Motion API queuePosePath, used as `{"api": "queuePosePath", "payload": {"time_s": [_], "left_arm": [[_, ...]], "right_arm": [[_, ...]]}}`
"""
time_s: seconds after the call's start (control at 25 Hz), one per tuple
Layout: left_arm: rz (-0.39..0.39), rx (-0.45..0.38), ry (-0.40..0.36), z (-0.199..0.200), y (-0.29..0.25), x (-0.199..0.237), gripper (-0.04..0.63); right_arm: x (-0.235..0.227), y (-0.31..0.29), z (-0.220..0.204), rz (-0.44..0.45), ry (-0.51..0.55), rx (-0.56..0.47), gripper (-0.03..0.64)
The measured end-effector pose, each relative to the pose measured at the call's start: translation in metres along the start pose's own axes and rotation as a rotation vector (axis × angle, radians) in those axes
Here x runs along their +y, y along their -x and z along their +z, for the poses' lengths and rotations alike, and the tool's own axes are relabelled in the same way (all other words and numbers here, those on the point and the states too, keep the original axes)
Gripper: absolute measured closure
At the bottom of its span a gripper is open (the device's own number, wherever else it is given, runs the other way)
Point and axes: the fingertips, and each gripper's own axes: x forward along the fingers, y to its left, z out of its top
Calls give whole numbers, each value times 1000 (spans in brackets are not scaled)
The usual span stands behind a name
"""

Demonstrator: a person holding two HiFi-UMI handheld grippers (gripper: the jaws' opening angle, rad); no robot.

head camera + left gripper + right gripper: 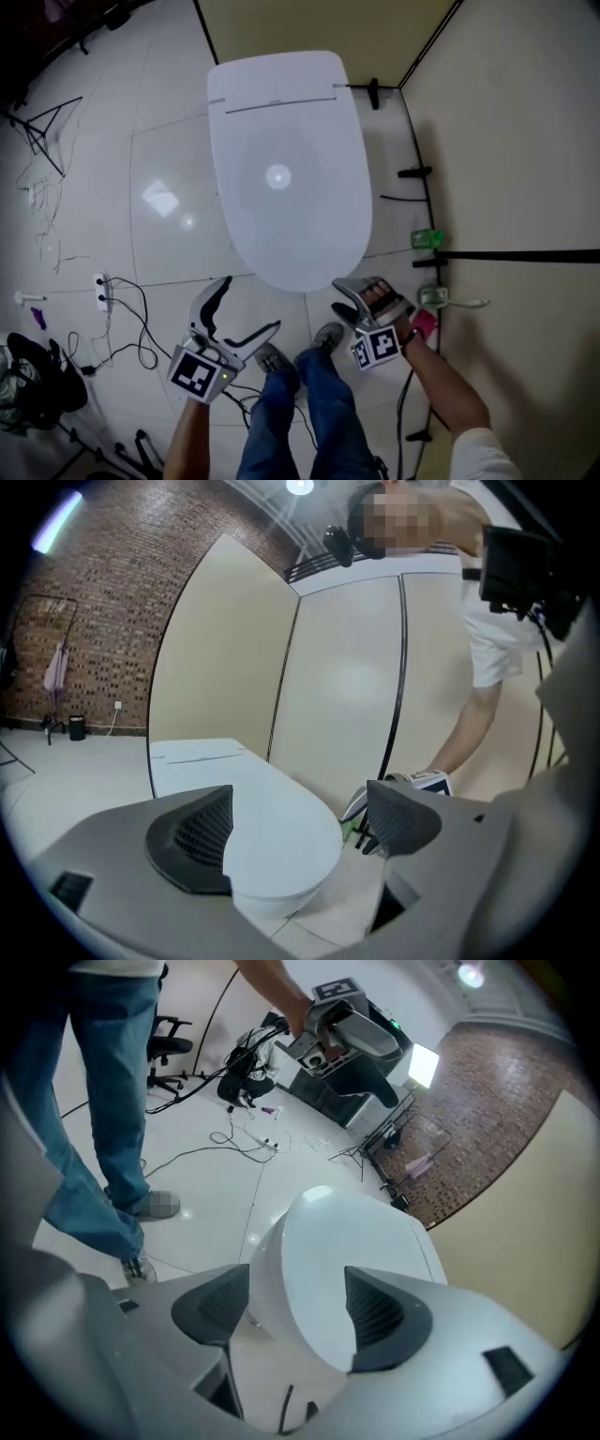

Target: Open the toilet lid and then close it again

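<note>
The smooth, glossy white oval toilet lid (286, 178) lies shut, above shiny pale floor tiles (169, 187). The left gripper (250, 305) at its 7 o'clock and the right gripper (370, 295) at 5 o'clock have ribbed dark jaws apart, touching nothing.

1. The head view looks steeply down from above the person's legs (300, 403). The toilet lid (286, 178) fills the upper middle, with its hinge edge at the top. Its front edge lies nearest the left gripper (249, 305) and the right gripper (364, 289).
2. The left gripper view sits low and close, just off the lid's front edge, and faces almost level across it toward the beige partition (347, 686).
3. The right gripper view sits near the same front edge, tilted down, and faces across the lid toward the open tiled floor (206, 1185).
4. All three views share the lid's front edge, and each gripper view also catches the other gripper.
</note>
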Motion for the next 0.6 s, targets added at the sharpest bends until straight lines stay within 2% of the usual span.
{"api": "queuePosePath", "payload": {"time_s": [0.16,0.36,0.48,0.6], "left_arm": [[-25,54,-74,-57,-9,7,152],[-36,59,-78,-97,-12,15,152],[-40,66,-76,-110,-9,16,152],[-48,101,-72,-122,-6,15,152]], "right_arm": [[12,-40,0,-61,74,13,302],[0,-60,1,-163,103,8,302],[-3,-63,4,-150,130,1,304],[1,-65,4,-121,155,-1,347]]}}
